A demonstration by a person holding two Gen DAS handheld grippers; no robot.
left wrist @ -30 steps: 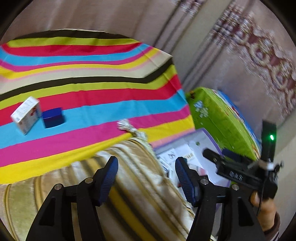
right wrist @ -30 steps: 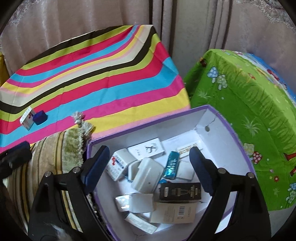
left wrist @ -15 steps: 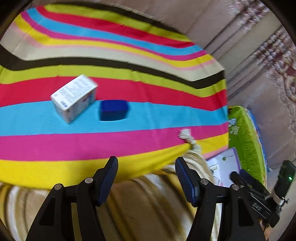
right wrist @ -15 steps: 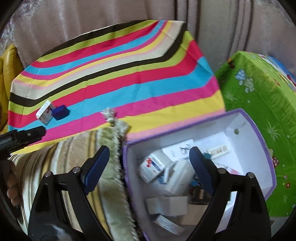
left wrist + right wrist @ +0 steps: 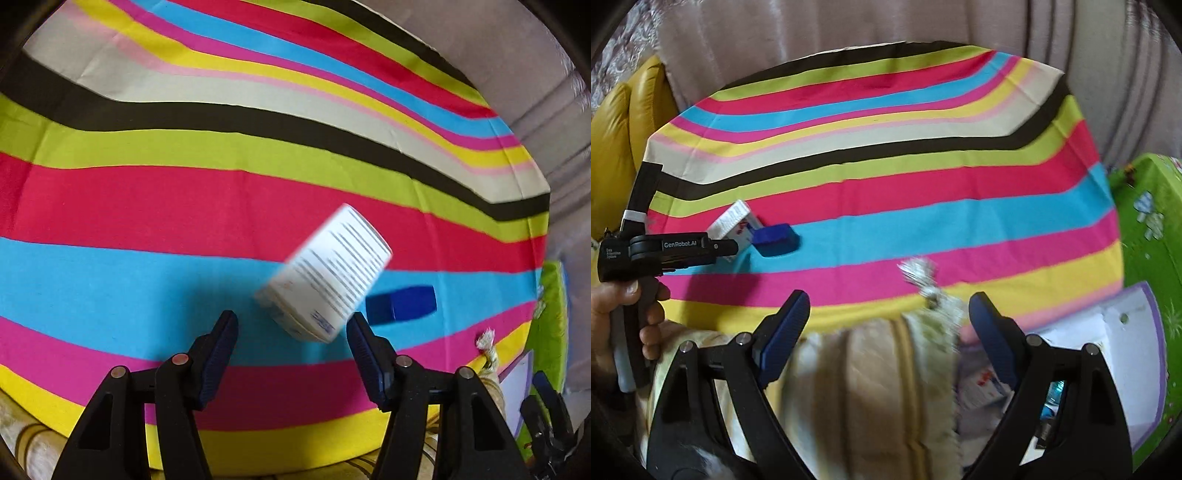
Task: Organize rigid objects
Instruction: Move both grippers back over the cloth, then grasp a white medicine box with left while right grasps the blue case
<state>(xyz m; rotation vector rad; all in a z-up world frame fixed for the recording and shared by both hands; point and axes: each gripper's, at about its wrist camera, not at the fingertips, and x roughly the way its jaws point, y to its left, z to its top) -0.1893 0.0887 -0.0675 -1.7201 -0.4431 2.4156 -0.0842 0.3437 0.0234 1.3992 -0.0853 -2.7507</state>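
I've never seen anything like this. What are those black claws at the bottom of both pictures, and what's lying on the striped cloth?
No robot here: a person holds a two-fingered gripper in each hand, and each carries a wide-angle camera looking along its fingers. One picture comes from the left gripper, the other from the right gripper. On the striped cloth lie a white carton and a small blue box. The left gripper's jaws are closing just in front of the carton, not yet holding it. The right gripper is open and empty; beside it sits a purple-edged box of small packages.
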